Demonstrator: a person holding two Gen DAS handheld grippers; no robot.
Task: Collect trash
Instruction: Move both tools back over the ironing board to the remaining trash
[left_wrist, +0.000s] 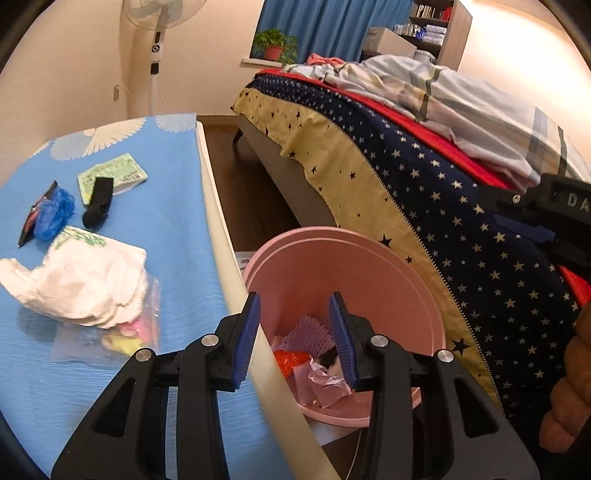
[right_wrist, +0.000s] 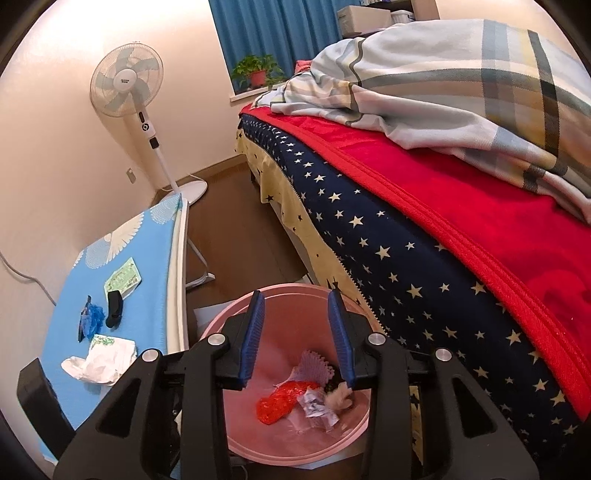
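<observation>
pink bin (right_wrist: 236, 435) holds trash under both tongs, left tongs (left_wrist: 295, 339) and right tongs (right_wrist: 297, 338) partly apart, holding nothing; white wrapper (left_wrist: 81, 288) on table (left_wrist: 177, 206).

My left claw (left_wrist: 294, 332) hangs over the table's (left_wrist: 177, 229) edge, my right claw (right_wrist: 296, 332) over the bin (right_wrist: 236, 435) below, scraps (right_wrist: 295, 402) lying inside it. Left of both claws, on the table, sit crumpled tissue (left_wrist: 85, 288), wrappers (left_wrist: 110, 177) beyond it. The bed (right_wrist: 424, 258) runs along the right.

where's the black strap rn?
Both views: black strap lies on the blue table, overlapping the green packet, right of the blue wad.
</observation>
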